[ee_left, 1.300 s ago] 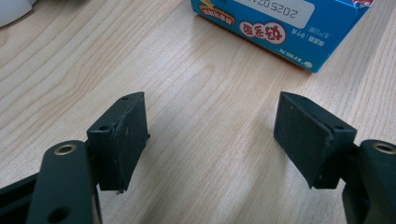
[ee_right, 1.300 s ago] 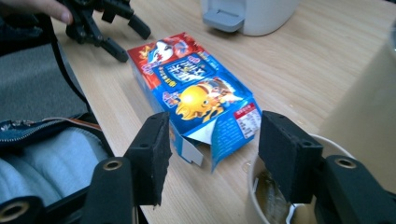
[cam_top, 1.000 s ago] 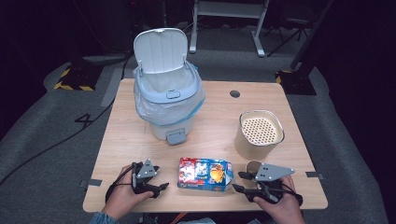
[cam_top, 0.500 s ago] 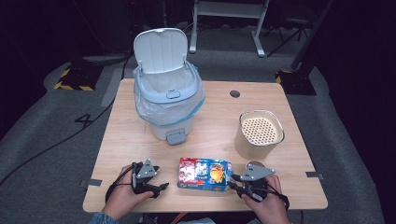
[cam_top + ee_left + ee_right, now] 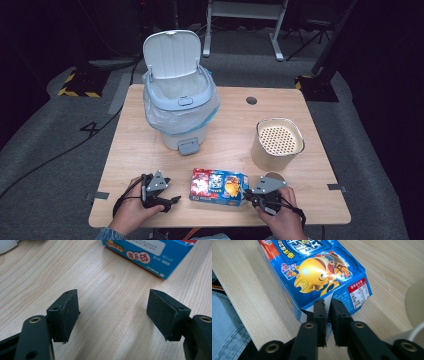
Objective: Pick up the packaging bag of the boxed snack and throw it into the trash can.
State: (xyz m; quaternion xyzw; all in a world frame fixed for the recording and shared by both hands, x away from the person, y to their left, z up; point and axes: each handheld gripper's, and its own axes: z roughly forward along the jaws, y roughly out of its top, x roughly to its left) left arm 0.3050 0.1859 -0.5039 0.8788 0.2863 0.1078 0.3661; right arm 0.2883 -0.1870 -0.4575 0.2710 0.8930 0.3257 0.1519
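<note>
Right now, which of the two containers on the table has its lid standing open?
The white pedal bin lined with a plastic bag: its lid is tilted up at the back. The beige round container has a flat perforated top.

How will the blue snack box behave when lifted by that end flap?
The blue snack box looks like thin card, so the flap pinched by the right hand-held gripper may bend. Probably light. Lying flat on the table, it shouldn't roll.
</note>
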